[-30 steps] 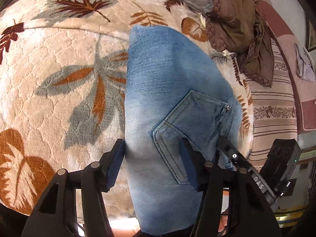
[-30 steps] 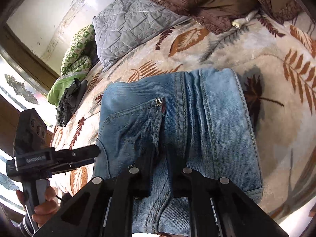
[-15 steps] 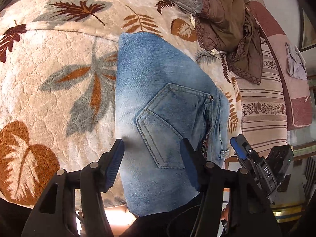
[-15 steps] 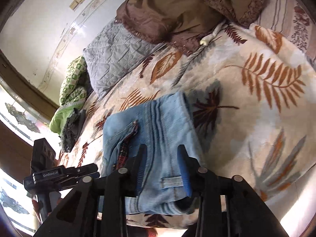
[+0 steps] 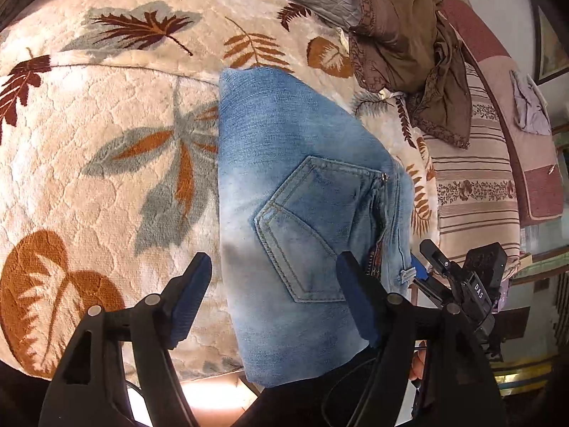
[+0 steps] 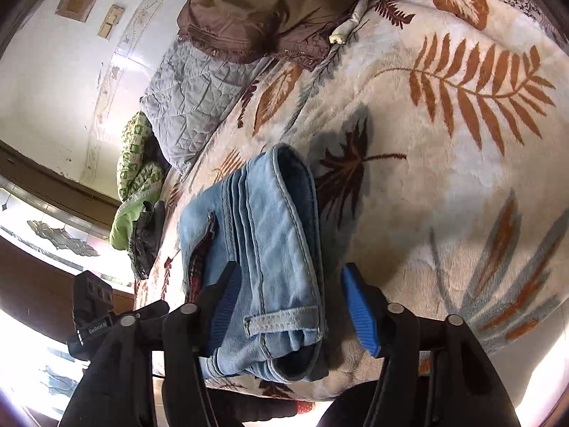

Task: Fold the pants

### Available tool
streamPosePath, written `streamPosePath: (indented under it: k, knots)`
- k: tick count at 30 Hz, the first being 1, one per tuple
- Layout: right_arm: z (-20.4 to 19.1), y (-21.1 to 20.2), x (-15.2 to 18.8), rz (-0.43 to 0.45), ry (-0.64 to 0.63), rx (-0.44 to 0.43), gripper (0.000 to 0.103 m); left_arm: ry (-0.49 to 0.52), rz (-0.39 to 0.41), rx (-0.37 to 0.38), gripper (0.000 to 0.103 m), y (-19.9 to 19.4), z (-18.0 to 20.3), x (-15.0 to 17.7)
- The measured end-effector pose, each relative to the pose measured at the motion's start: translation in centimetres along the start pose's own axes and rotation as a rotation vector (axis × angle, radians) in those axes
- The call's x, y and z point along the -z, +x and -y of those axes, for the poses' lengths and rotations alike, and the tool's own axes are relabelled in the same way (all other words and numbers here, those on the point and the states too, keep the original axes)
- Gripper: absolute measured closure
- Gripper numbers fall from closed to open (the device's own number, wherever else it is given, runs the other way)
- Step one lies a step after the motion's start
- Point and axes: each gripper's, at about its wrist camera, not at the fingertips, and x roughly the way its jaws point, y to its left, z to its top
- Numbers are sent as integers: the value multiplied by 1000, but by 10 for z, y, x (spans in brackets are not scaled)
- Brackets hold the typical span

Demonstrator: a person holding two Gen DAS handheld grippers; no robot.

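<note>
Light blue denim pants (image 5: pixel 295 192) lie folded into a compact stack on the leaf-patterned blanket (image 5: pixel 106 163), back pocket up. In the right wrist view the pants (image 6: pixel 270 249) show their waistband edge and a belt loop. My left gripper (image 5: pixel 274 299) is open above the near end of the stack, its jaws well apart and holding nothing. My right gripper (image 6: pixel 288 302) is open too, its blue pads either side of the waistband end, not clamped on it. The right gripper also shows in the left wrist view (image 5: pixel 426 267) at the stack's right edge.
A brown garment (image 5: pixel 409 42) and a grey quilted pillow (image 6: pixel 192 96) lie at the far side of the bed. A green patterned cloth (image 6: pixel 138 170) and a dark garment (image 6: pixel 145 238) sit near the wall. A striped sheet (image 5: pixel 473 192) covers the bed's right edge.
My right gripper has let go of the denim and opened wide, pulling back from the stack. My left gripper stays open and has drawn back slightly. The pants lie still.
</note>
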Motion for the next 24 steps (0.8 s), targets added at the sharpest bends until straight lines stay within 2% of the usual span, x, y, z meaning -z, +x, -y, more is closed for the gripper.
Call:
streamPosePath:
  k: [2,4,6,7,10,12,13,14,15,17,20,24]
  knots:
    - [1,12,-7,-31,-10,-14,33,-12,-13,-10,27,10,-3,-6]
    - [0,29,-11,-65,-28,-11,33,-46,-56,19,27,25,-8,-12]
    - [-3,51,-11,-125,-45,-67,33,-91,-100,92,24,37,-10,-15]
    - [-6,61,-10,-163,-49,-119,33,-89,-98,99,18,40,-8,-17]
    - [-14,73,-10,-187,-113,-187,21,-45,-75,56,18,45,3,-18]
    - [-15,73,-9,-182,-143,-187,23,-21,-37,19,18,45,10,-16]
    - [-16,74,-8,-179,-167,-158,31,-6,-12,-14,26,43,14,-13]
    - [-20,73,-6,-168,-198,-102,46,6,18,-57,38,41,18,-10]
    - [-23,71,-4,-158,-224,-59,49,21,44,-78,41,38,22,-7]
    - [-33,66,2,-128,-260,2,55,44,89,-92,58,28,29,-2]
    - [-51,59,5,-101,-295,70,62,60,114,-75,69,13,34,1]
    - [-72,45,7,-92,-308,76,65,74,168,-65,71,-9,36,4]
